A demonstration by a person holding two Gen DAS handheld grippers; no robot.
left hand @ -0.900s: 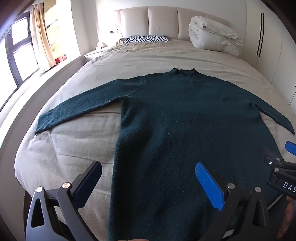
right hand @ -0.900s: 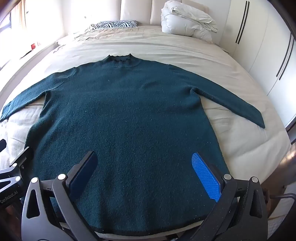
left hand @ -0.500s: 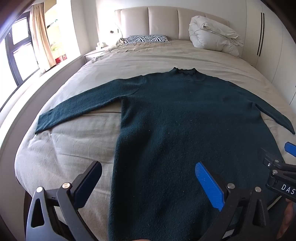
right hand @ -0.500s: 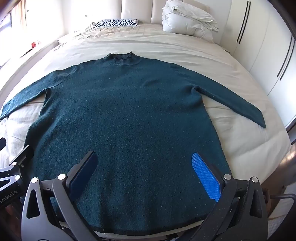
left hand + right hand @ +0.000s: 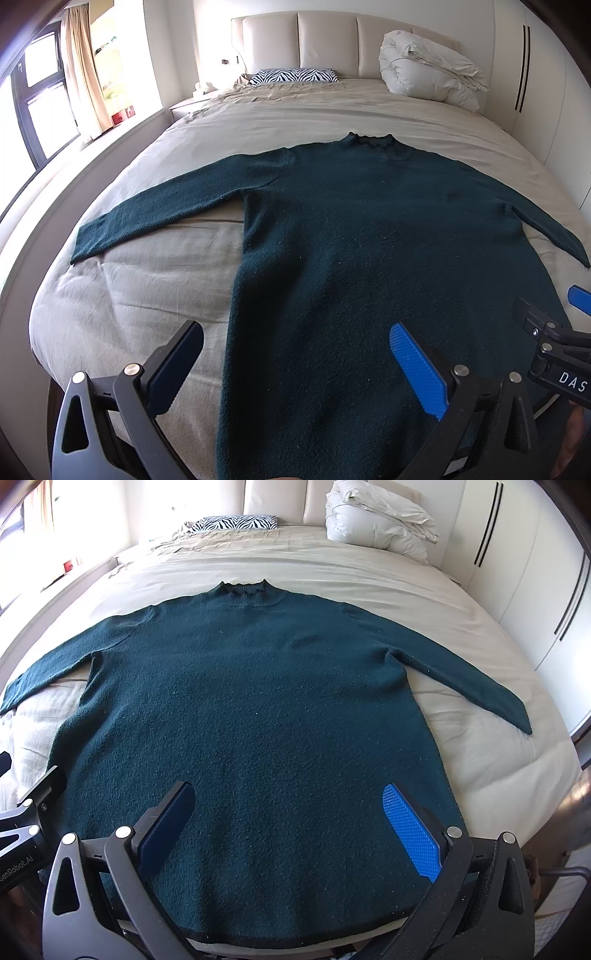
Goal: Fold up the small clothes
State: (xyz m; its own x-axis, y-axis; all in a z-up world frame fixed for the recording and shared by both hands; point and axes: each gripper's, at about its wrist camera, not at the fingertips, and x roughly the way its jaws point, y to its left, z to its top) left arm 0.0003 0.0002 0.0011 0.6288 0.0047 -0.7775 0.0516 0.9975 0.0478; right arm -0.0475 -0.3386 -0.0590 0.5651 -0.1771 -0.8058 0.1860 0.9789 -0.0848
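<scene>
A dark teal sweater lies flat on the beige bed, collar toward the headboard, both sleeves spread outward. The left gripper hangs over its lower left side, fingers spread wide and holding nothing. The right gripper hangs above the hem, equally wide apart and empty.

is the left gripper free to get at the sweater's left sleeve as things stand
Probably yes. The left gripper is open and holds nothing, and the sweater lies flat on the bed with its left sleeve spread out to that side. Nothing lies on the sleeve or between it and the gripper.
</scene>
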